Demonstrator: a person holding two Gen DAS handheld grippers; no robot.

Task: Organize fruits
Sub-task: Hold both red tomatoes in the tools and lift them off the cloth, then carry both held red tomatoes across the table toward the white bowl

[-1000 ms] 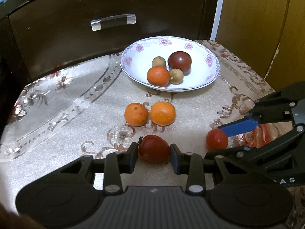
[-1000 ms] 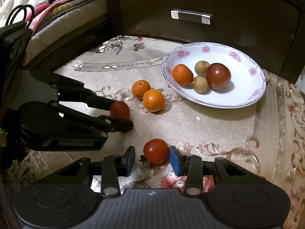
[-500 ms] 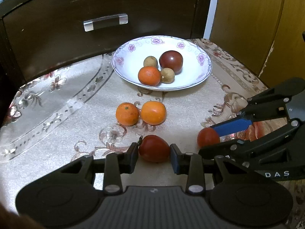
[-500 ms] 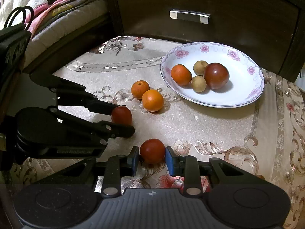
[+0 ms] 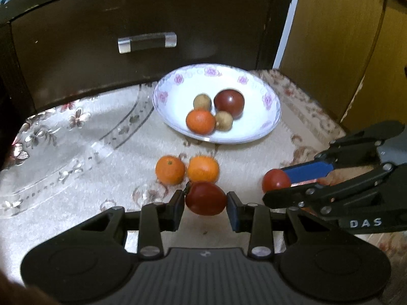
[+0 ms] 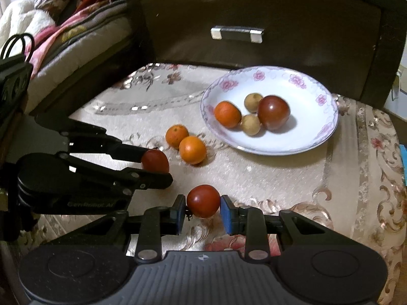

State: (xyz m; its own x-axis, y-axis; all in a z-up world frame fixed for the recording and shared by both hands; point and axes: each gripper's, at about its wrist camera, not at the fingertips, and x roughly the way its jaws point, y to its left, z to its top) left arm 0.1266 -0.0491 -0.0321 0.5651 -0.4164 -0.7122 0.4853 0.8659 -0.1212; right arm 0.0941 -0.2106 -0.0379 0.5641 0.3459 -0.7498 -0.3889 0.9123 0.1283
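My left gripper [image 5: 205,200] is shut on a dark red tomato [image 5: 205,198] and holds it above the cloth. My right gripper [image 6: 203,204] is shut on a smaller red tomato [image 6: 203,200], also lifted. Each gripper shows in the other view: the right gripper [image 5: 279,185] with its tomato [image 5: 274,181], the left gripper [image 6: 157,166] with its tomato [image 6: 155,161]. Two oranges [image 5: 170,170] [image 5: 203,169] lie on the cloth ahead. A white flowered bowl [image 5: 254,132] holds an orange, a dark tomato and two small brown fruits.
A dark cabinet with a drawer handle [image 5: 147,42] stands right behind the bowl. A yellow wall panel [image 5: 330,38] is at the right. Bedding [image 6: 51,33] lies past the table's left edge. The patterned cloth [image 5: 76,139] covers the table.
My right gripper closed on its tomato. Both grippers have risen with their tomatoes and the views tilted up; the bowl and the oranges stay where they were.
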